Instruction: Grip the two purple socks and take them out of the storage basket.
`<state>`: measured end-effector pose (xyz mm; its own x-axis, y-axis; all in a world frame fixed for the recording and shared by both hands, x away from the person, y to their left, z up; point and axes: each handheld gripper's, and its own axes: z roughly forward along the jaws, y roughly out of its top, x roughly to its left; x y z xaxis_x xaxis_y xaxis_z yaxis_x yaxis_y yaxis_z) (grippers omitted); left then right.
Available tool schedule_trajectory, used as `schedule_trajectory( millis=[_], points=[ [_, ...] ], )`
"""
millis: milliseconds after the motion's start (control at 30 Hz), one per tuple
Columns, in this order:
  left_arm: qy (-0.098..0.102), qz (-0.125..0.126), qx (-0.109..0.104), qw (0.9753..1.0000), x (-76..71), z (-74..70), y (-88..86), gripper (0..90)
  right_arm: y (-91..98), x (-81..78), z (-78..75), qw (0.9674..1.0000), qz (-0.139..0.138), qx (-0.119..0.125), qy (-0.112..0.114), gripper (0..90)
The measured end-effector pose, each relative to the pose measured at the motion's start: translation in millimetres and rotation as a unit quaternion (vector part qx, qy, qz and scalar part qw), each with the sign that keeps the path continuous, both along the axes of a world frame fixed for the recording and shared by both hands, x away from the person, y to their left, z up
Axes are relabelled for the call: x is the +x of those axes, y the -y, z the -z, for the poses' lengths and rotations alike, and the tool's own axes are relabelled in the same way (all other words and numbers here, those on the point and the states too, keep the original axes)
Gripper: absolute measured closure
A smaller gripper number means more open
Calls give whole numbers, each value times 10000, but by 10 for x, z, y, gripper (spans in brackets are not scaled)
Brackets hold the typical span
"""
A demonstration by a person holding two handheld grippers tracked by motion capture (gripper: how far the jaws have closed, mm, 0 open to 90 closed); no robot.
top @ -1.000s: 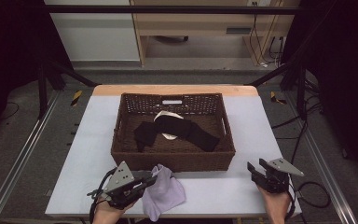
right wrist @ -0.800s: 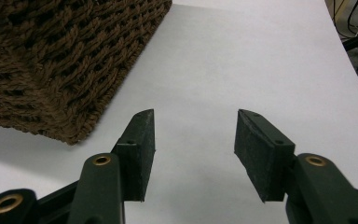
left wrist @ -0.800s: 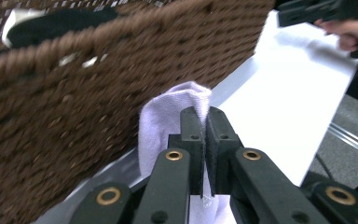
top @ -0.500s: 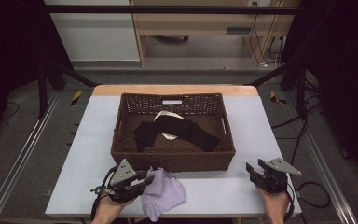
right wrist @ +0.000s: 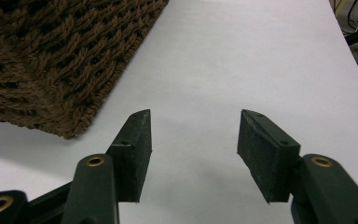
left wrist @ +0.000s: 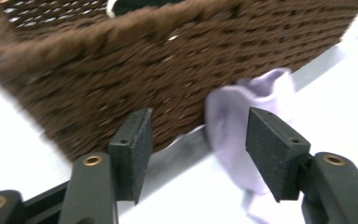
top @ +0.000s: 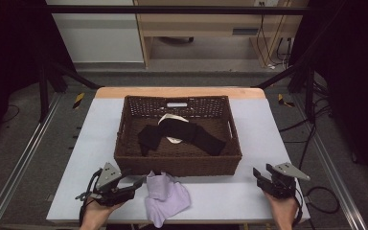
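Observation:
A lilac cloth (top: 166,197) lies crumpled on the white table (top: 220,196), against the front wall of the brown wicker basket (top: 187,164). My left gripper (top: 138,182) is just left of it, and its jaws have just been opening. In the left gripper view the cloth (left wrist: 242,112) reaches partly between the open jaws (left wrist: 199,116), with neither pad pressing on it. At the table's front right, my right gripper (top: 262,171) has also been opening, and its jaws (right wrist: 193,114) are empty above bare table. A black cloth (top: 184,134) lies in the basket over something white (top: 168,120).
The basket takes up the middle of the table, and its corner (right wrist: 51,70) is close to the right gripper's left. Cables (top: 323,199) trail off the table's right edge. A wooden shelf unit (top: 206,28) stands beyond the far edge.
The left gripper's jaws have parted and released the lilac cloth, which now rests on the table. The left hand has drawn slightly left and down. The right hand stays put.

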<state>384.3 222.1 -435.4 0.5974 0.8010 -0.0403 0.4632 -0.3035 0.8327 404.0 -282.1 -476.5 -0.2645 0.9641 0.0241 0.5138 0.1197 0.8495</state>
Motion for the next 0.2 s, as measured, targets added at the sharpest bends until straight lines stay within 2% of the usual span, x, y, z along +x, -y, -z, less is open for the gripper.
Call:
schedule_trajectory(
  millis=[200],
  points=[
    [-170,-128,107,9997,-10,59,-125,354,5,11,8,10000,34,30,-62,390]
  ],
)
